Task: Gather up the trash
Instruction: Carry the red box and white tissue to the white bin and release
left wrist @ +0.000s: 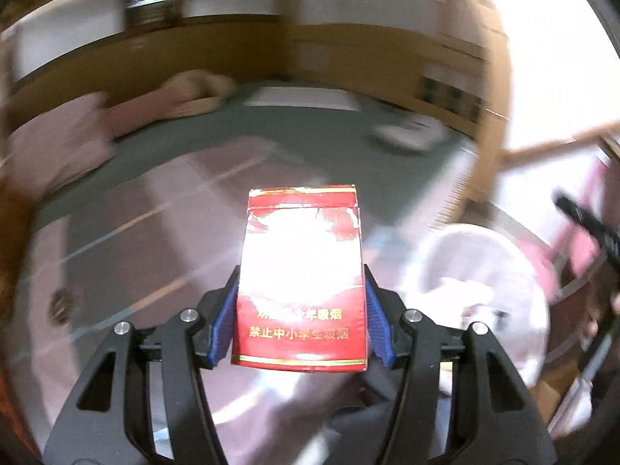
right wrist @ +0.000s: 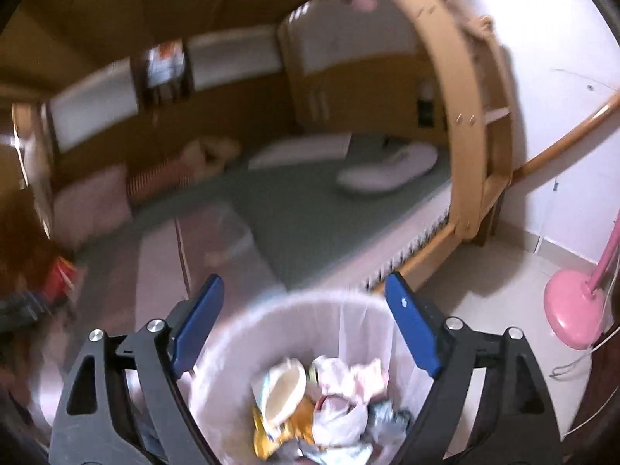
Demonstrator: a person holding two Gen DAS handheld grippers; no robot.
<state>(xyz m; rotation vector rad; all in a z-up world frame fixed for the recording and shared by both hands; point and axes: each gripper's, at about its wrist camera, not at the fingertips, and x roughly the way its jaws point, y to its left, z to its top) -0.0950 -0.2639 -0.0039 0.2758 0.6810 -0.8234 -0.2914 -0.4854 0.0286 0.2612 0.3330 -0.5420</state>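
The cigarette pack [left wrist: 300, 279] sits between the left tool's [left wrist: 300, 310] pads, bin [left wrist: 484, 290] to its right.

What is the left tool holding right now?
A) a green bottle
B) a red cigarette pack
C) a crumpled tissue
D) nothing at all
B: the left tool has its blue pads pressed against both sides of a red cigarette pack with gold Chinese lettering, while the right tool stands open above the lined trash bin.

You see a wooden bed [right wrist: 461, 124] with a green sheet [right wrist: 310, 209]; beside it, a pink lamp [right wrist: 573, 306] on the pale floor [right wrist: 500, 283].
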